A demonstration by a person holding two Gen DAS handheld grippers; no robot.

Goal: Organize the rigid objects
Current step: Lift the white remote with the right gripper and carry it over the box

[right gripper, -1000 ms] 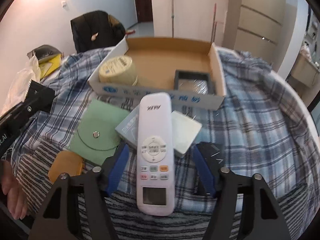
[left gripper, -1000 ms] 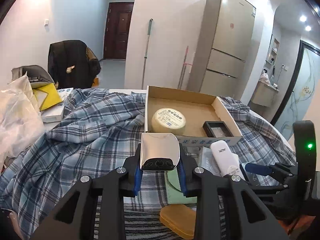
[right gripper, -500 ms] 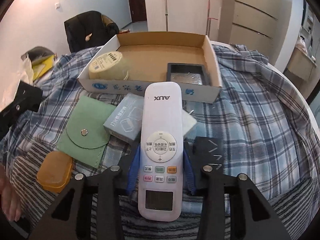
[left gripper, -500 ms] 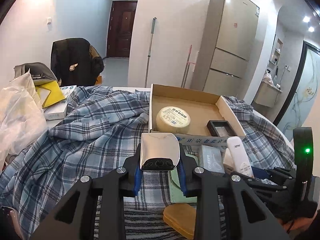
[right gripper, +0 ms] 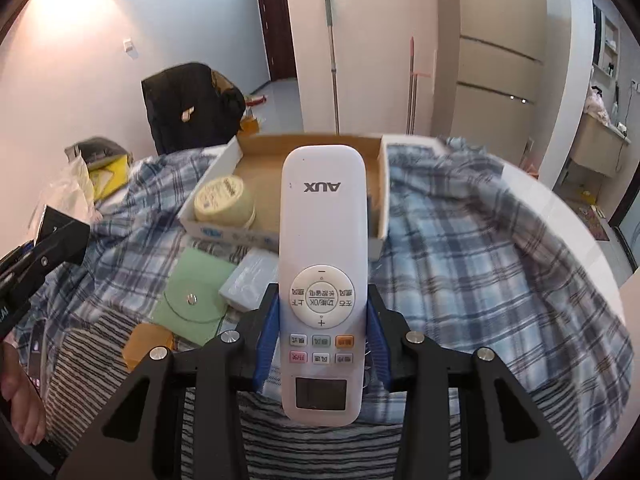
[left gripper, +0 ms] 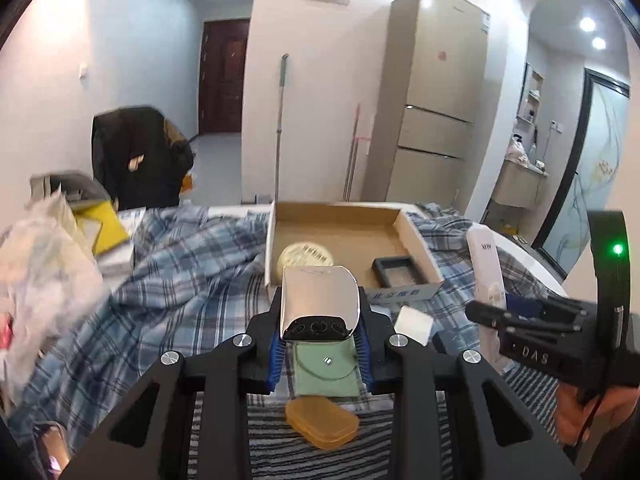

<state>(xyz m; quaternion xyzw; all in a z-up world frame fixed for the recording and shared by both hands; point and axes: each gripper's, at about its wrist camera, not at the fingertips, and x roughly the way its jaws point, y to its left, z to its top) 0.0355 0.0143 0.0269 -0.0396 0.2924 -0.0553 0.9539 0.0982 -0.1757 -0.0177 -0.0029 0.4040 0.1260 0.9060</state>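
Both grippers had lifted since the earlier frames. Left gripper point(left gripper: 320, 344) stayed clamped on the shiny silver gadget point(left gripper: 319, 300), now up above the green pouch point(left gripper: 326, 368). Right gripper point(right gripper: 322, 344) had closed onto the white AUX remote point(right gripper: 322, 280), raised off the plaid cloth point(right gripper: 480, 272) before the cardboard box point(right gripper: 384, 184).

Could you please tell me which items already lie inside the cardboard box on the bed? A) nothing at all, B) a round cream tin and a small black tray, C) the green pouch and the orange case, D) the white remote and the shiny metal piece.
B: the left wrist view shows the round cream tin and the small black tray inside the cardboard box.
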